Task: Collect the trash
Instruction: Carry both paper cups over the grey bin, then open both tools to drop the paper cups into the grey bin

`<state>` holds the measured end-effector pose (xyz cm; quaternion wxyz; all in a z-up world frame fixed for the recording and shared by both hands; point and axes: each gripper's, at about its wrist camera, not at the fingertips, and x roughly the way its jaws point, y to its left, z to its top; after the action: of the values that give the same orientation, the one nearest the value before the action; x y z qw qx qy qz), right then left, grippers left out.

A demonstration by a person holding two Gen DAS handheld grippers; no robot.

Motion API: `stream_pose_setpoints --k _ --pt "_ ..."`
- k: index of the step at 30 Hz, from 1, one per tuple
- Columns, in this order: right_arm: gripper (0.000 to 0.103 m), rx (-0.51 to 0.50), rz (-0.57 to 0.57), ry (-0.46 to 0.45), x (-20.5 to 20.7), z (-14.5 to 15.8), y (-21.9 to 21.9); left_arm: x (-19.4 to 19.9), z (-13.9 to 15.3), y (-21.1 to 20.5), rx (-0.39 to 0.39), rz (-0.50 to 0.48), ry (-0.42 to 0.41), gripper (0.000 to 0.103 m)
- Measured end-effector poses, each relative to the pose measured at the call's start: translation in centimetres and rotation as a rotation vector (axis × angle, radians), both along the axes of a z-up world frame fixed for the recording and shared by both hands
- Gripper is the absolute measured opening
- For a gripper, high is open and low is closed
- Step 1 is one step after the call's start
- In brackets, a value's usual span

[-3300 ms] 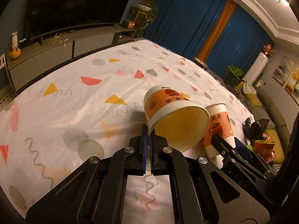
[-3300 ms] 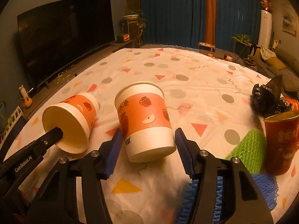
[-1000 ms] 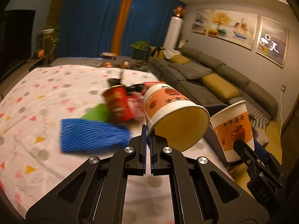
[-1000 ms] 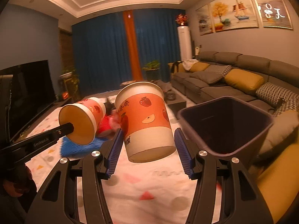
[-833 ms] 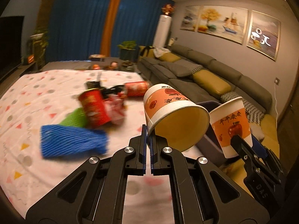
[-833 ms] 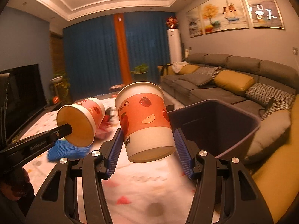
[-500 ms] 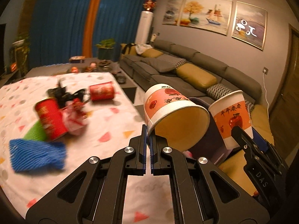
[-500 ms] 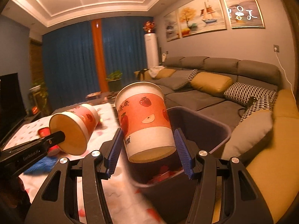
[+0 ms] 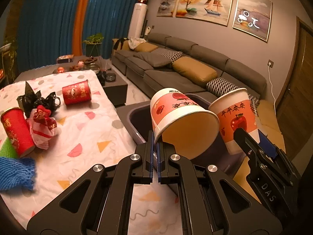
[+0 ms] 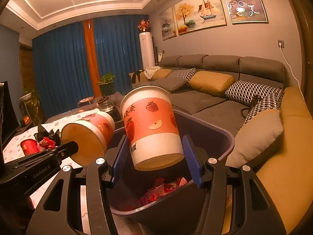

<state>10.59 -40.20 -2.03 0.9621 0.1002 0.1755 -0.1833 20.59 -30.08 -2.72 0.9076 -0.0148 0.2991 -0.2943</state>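
My left gripper [image 9: 155,154] is shut on the rim of an orange-and-white paper cup [image 9: 176,111], held on its side with its mouth toward me, at the near edge of a dark purple bin [image 9: 137,123]. My right gripper [image 10: 156,156] is shut on a second paper cup [image 10: 152,125], held upside down over the bin [image 10: 221,137]. Red wrappers [image 10: 162,190] lie in the bin's bottom. The left cup also shows in the right wrist view [image 10: 88,135], and the right cup in the left wrist view [image 9: 236,117].
On the patterned tablecloth [image 9: 88,137] lie two red cans [image 9: 77,95] [image 9: 15,131], a black bag [image 9: 35,99], a red-and-white wrapper [image 9: 42,129], blue foam netting [image 9: 15,170] and a green one. A grey sofa [image 10: 215,98] with cushions stands behind the bin.
Both grippers have swung right from the table with their cups. The bin has come closer and now sits directly under the right cup.
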Motion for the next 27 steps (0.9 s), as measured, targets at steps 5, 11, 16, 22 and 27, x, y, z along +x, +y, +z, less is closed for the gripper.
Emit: stream_pose_setpoints --k 5,11,16,22,27 --pt "0.055 0.007 -0.004 0.005 0.4 -0.3 -0.4 0.6 -0.6 -0.4 0.005 -0.011 0.013 0.002" --pt "0.056 0.015 -0.008 0.009 0.9 -0.2 -0.4 0.9 -1.0 -1.1 0.01 -0.03 0.022 0.002" --pt "0.056 0.017 -0.01 0.01 1.0 -0.2 -0.5 1.0 -1.4 -1.5 0.01 -0.045 0.033 0.002" --pt "0.056 0.024 -0.015 0.013 1.2 -0.2 -0.8 1.0 -1.6 -1.9 0.012 -0.06 0.034 0.002" --pt "0.056 0.035 -0.022 0.007 1.2 -0.2 -1.2 0.9 -1.8 -2.2 0.012 -0.072 0.038 0.002"
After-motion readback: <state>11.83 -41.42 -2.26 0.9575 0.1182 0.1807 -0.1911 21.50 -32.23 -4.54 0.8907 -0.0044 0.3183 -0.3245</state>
